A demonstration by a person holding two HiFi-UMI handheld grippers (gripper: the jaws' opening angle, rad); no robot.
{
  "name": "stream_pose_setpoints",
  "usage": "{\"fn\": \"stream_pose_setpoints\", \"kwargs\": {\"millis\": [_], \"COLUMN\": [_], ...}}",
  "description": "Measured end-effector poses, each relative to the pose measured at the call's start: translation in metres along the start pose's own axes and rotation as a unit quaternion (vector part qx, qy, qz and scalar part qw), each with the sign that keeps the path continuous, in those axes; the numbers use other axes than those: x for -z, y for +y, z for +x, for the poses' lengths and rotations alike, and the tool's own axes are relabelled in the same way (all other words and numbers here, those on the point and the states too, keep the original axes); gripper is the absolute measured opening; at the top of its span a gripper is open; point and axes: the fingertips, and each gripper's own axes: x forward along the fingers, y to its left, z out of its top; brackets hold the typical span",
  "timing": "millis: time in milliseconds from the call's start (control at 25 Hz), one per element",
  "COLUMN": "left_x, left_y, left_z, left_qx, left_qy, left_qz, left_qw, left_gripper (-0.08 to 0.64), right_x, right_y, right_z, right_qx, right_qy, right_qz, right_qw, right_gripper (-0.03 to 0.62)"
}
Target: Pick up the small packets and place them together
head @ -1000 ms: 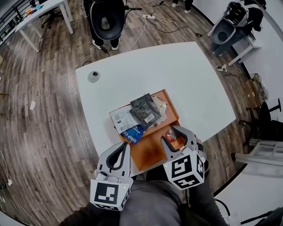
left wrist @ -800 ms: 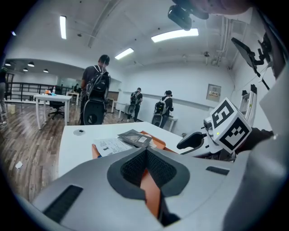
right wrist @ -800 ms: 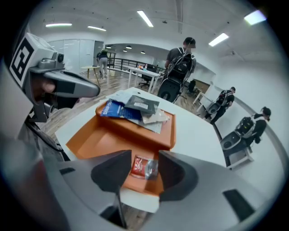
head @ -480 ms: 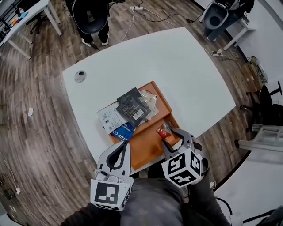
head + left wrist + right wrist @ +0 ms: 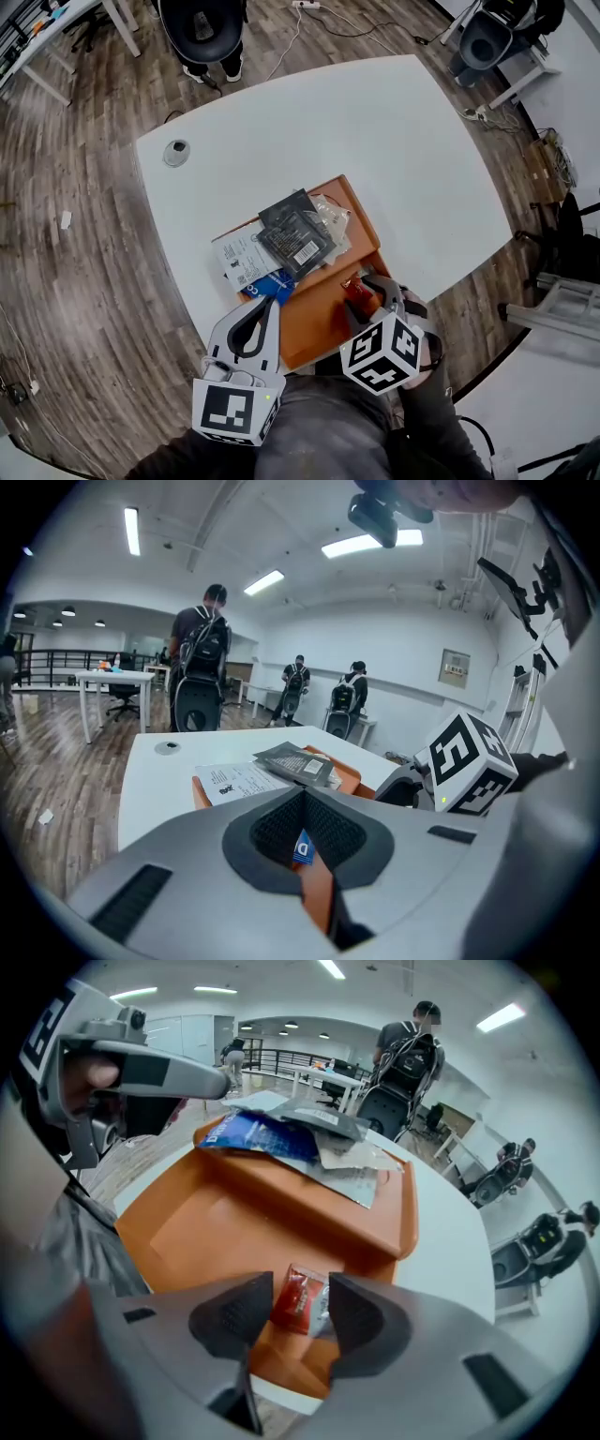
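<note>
Jaws of right gripper (image 5: pixel 298 1281) stand apart, straddling red packet (image 5: pixel 295 1303); pads just beside its edges, no squeeze visible, so nothing grasped yet. Left gripper (image 5: pixel 302 803): jaws clenched tip to tip, empty, held low at near edge of tray (image 5: pixel 314 314), apparently parked out of the way.

Red packet: small, flat, glossy red with a silvery strip along one side. It lies alone in the near right corner of the tray, apart from the pile (image 5: pixel 295 234) at the far end. Pile: dark packet on top, white and clear ones beneath, blue one poking out at the left.

Judgement: right gripper is lined up over the stray because it is the one packet not yet with the rest.
</note>
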Motion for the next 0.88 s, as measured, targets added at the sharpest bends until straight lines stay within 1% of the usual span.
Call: {"fn": "stream_pose_setpoints", "kwargs": {"millis": [200, 320, 520, 600, 680, 760, 800, 880], "left_x": [0.005, 0.004, 0.007, 0.007, 0.006, 0.006, 0.007, 0.007], "left_y": [0.009, 0.016, 0.021, 0.022, 0.023, 0.024, 0.024, 0.025], "left_z": [0.009, 0.011, 0.013, 0.014, 0.014, 0.014, 0.013, 0.012], "left_qx": [-0.008, -0.014, -0.015, -0.015, -0.015, -0.014, -0.014, -0.016], "left_qy": [0.010, 0.008, 0.016, 0.014, 0.012, 0.013, 0.013, 0.013], "left_qz": [-0.014, -0.025, -0.040, -0.040, -0.041, -0.042, -0.042, -0.042], "left_qw": [0.9998, 0.9996, 0.9989, 0.9990, 0.9990, 0.9989, 0.9989, 0.9989], "left_gripper": [-0.003, -0.003, -0.003, -0.003, -0.003, -0.003, -0.003, -0.003], "right_x": [0.001, 0.003, 0.004, 0.004, 0.003, 0.003, 0.003, 0.003], "right_y": [-0.001, -0.002, -0.003, -0.001, 0.003, 0.009, 0.011, 0.009], "right_z": [0.015, 0.023, 0.027, 0.027, 0.027, 0.028, 0.028, 0.028], "right_qx": [-0.008, -0.008, -0.027, -0.035, -0.043, -0.050, -0.050, -0.043], "right_qy": [0.025, 0.038, 0.047, 0.052, 0.057, 0.060, 0.061, 0.058], "right_qz": [-0.022, -0.032, -0.016, -0.016, -0.023, -0.031, -0.034, -0.032], "right_qw": [0.999, 0.999, 0.998, 0.998, 0.997, 0.996, 0.996, 0.997], "right_gripper": [0.184, 0.184, 0.184, 0.183, 0.152, 0.083, 0.061, 0.037]}}
